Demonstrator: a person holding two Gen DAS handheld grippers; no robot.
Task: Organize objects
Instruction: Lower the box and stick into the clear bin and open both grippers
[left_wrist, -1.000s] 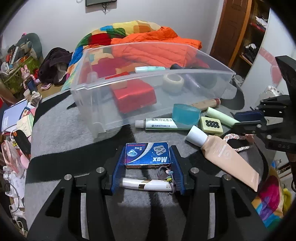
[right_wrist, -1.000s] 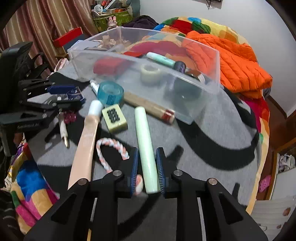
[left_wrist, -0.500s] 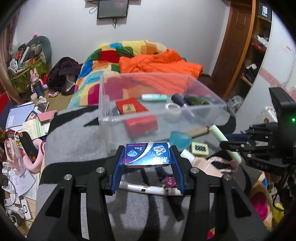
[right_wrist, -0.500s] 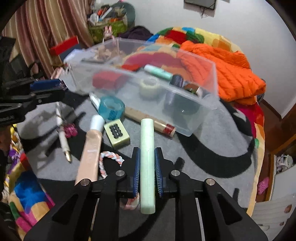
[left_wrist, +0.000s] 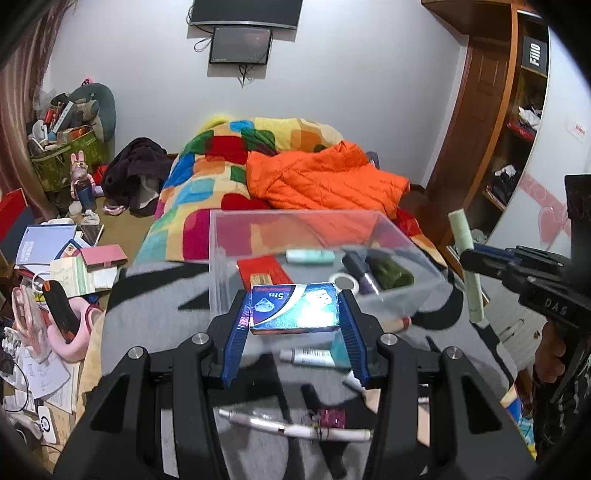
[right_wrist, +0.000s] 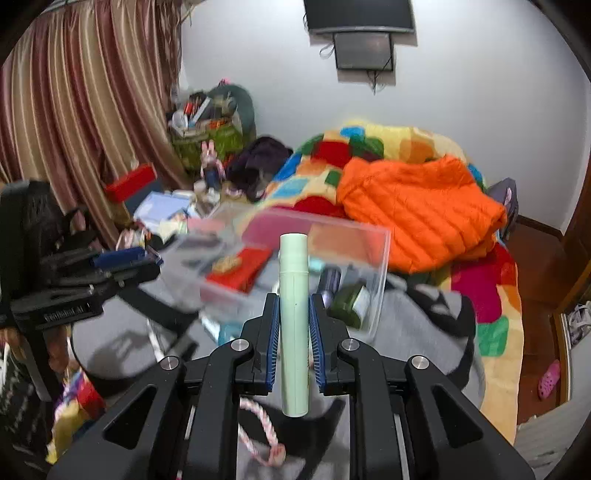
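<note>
Left gripper (left_wrist: 294, 317) clamps a blue box (left_wrist: 294, 305) flat between both pads, raised over the grey mat (left_wrist: 155, 332), near the clear bin (left_wrist: 221, 273). Right gripper (right_wrist: 294, 334) closed tight on a pale green tube (right_wrist: 294, 317), upright, cap toward the bin. Bin holds a red box (left_wrist: 260, 266), tape roll (left_wrist: 344, 282) and bottles. Pen (left_wrist: 291, 430) and pink rope (right_wrist: 258, 432) lie on the mat

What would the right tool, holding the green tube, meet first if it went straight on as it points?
Probably the clear bin: the tube in the right tool points at its near wall, though depth is unclear.
</note>
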